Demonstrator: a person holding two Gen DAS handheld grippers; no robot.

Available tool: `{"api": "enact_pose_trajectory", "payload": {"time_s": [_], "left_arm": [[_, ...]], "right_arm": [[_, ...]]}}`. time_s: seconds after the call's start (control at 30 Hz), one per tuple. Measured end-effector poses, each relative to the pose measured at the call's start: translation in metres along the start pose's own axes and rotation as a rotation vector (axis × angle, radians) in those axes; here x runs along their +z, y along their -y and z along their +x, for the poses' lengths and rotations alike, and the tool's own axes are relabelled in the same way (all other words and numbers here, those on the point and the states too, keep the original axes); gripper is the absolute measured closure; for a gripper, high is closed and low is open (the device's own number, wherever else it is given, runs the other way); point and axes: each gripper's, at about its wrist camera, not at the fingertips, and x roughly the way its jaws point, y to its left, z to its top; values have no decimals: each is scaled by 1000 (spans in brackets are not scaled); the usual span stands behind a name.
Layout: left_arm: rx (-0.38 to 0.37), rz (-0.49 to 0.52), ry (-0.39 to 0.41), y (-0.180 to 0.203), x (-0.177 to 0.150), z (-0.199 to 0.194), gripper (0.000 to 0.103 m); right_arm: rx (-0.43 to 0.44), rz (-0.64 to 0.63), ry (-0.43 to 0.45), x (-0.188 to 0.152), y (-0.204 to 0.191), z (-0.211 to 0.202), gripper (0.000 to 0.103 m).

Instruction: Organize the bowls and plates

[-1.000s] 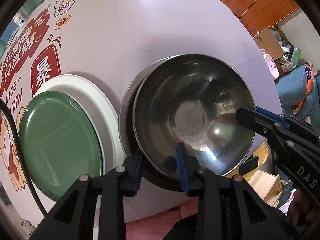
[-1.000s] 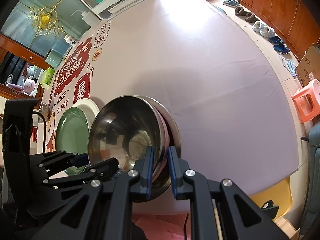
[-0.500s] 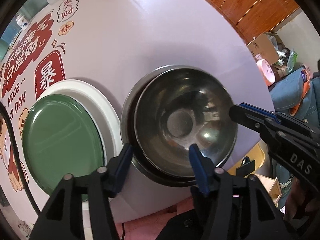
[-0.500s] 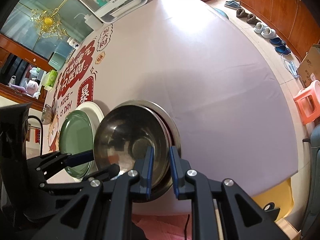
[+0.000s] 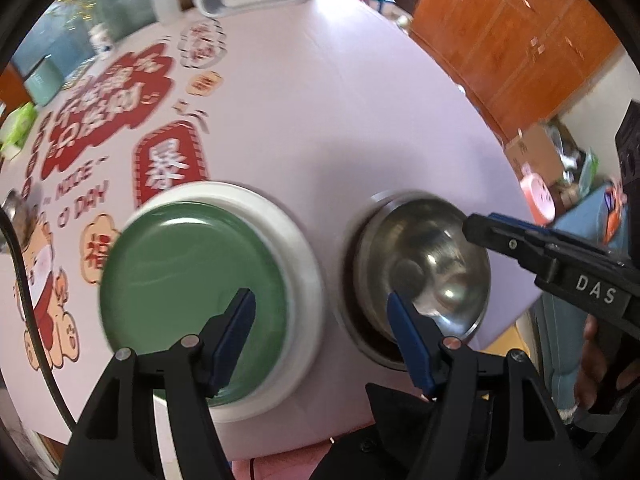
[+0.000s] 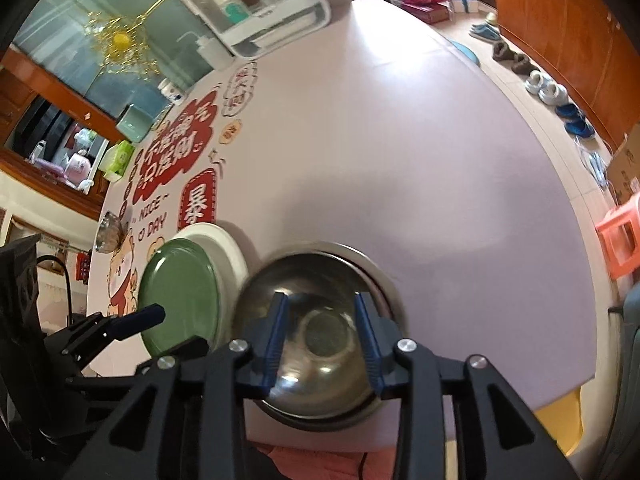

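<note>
A steel bowl (image 5: pixel 424 268) sits nested in a larger steel bowl (image 5: pixel 360 336) near the table's front edge; both show in the right wrist view (image 6: pixel 320 312). To their left a green plate (image 5: pixel 192 280) lies on a white plate (image 5: pixel 300 248), also in the right wrist view (image 6: pixel 180 300). My left gripper (image 5: pixel 320 316) is open and empty, above the gap between plates and bowls. My right gripper (image 6: pixel 320 320) is open and empty over the bowl; its fingers (image 5: pixel 520 236) show at the bowl's right rim.
The round table (image 6: pixel 380 140) has a pale cloth with red printed characters (image 5: pixel 104 120) on the left. A clear-lidded container (image 6: pixel 260 4) stands at the far edge. A small steel bowl (image 6: pixel 108 232) sits at the far left. An orange stool (image 6: pixel 620 232) stands beyond the right edge.
Both grippers let go of the steel bowl and opened. The bowl now rests in the larger bowl. Both grippers have pulled back and up; the left has shifted toward the plates.
</note>
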Motion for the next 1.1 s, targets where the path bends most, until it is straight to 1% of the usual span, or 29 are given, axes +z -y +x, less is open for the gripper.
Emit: {"api": "enact_pose_trajectory", "payload": {"time_s": [0.13,0.2,0.23,0.27,0.5,0.67,0.87,1.1], "left_arm": [[18,-60,71,-32,-4,-22,35],[31,-80,90,-46,-8,-31,30],[38,-89,98,-53,-9,-34,30],[43,-99,107,-61,-11,-37,30],[83,-195,183,-127,-29,-66,28],[107,-270,195,-174,-40,-79,28],[142,-366,205,-237,-57,-89,28],[175,-426,214,-306,-67,-99,27]], "right_arm": [[15,-42,-9,5,-27,7,65],[22,-64,-10,7,-41,10,58],[28,-76,-8,7,-49,11,52],[31,-86,-7,7,-56,12,51],[79,-149,-12,10,-116,27,51],[110,-200,-42,10,-162,43,51],[137,-259,-57,8,-216,62,51],[153,-290,-60,8,-271,86,51]]}}
